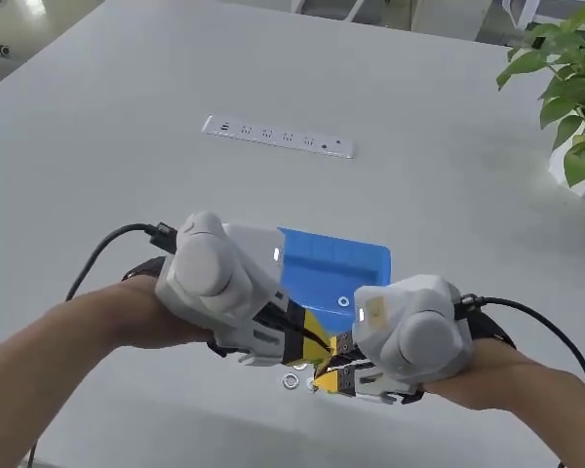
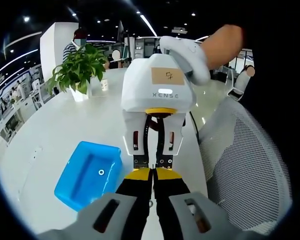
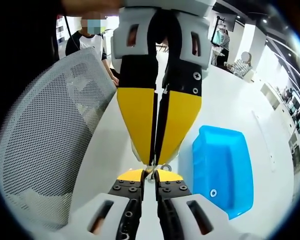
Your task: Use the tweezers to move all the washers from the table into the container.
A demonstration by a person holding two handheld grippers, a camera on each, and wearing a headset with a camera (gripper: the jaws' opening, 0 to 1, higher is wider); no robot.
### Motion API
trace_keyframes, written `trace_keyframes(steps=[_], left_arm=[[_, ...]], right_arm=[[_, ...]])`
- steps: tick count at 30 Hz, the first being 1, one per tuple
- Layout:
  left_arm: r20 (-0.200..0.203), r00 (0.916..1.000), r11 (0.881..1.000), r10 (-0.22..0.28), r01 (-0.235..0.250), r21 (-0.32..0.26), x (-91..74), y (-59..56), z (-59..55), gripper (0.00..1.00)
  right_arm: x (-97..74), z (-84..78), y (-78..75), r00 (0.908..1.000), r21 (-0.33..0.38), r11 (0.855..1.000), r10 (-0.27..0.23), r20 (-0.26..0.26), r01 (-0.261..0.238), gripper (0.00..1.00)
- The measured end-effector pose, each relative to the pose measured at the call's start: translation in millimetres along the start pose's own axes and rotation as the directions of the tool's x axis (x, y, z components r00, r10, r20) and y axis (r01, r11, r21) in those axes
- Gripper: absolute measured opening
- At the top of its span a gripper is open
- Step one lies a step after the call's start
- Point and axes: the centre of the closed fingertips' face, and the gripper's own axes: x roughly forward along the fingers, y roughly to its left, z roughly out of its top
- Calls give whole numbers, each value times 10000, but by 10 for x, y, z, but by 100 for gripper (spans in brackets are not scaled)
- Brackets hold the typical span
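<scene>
L gripper (image 3: 155, 157) jaws clenched on thin tweezers (image 3: 160, 107). R gripper (image 3: 146, 176) tip-to-tip w/ it, jaws closed to a slit. Both cover near edge of blue container (image 1: 317, 255), which holds one washer (image 1: 343, 301). Loose washers (image 1: 291, 381) on table (image 1: 127, 117) beneath the tips, lower centre. Power strip (image 1: 278, 136) upper centre, plant (image 1: 565, 78) upper right.

container's (image 1: 336, 261) near edge behind left claw (image 1: 317, 336)

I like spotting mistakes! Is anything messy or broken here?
Nothing stands out. The blue container sits flat with one washer inside it, and another washer lies flat on the table nearby.
</scene>
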Motion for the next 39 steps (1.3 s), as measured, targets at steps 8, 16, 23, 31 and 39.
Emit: trace_keyframes(steps=[8,16,23,31,39], left_arm=[[128,9999,10000,22,-21,-87,-2,13,9,4],[-2,10000,10000,29,-29,-9,7,14,-19,4],[-46,10000,10000,18,-18,20,6,22,-27,4],[-28,10000,10000,93,-93,-8,-10,43,-27,4],[-28,9999,9999,122,-122,23,-7,53,-24,4]], right_arm=[[1,43,-5,9997,197,9998,-20,257,15,9],[6,11,-10,10000,9,10000,-33,47,33,10],[8,6,-13,10000,13,10000,-48,57,48,10],[24,12,-26,10000,55,10000,-17,31,17,10],[47,-29,-24,9997,-62,10000,40,-250,-41,10]])
